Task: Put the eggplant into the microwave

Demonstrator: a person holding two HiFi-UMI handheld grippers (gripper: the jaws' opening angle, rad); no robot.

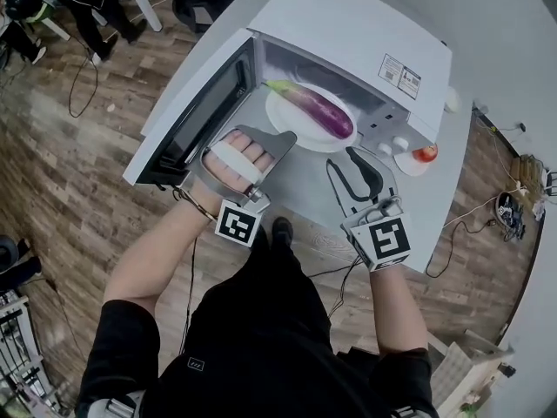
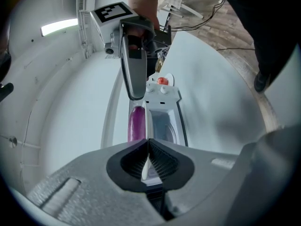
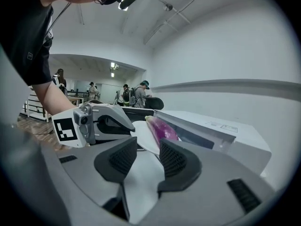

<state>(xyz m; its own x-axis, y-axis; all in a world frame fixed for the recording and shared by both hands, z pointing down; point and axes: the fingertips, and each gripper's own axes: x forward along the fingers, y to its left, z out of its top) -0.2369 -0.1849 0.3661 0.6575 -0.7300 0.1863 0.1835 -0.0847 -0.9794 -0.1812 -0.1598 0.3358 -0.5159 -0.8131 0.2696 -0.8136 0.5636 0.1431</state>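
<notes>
My left gripper (image 2: 148, 160) was closed on the rim of the plate (image 1: 280, 118), which was in the open mouth of the microwave (image 1: 348, 24). The eggplant (image 1: 318, 110) lay on that plate, at the front of the microwave's cavity, with its green stem end toward the side of the swung-out door (image 1: 196, 111). My right gripper (image 3: 143, 157) had its 2 jaws apart and gripped nothing. It was in front of the microwave's knob side, near the plate's rim.

I count one eggplant (image 1: 315, 109), one white plate (image 1: 280, 114), one microwave (image 1: 348, 24), one counter (image 1: 454, 181), one small dish (image 1: 409, 165), one red fruit (image 1: 426, 152), and two grippers: left gripper (image 1: 277, 138), right gripper (image 1: 353, 154).
</notes>
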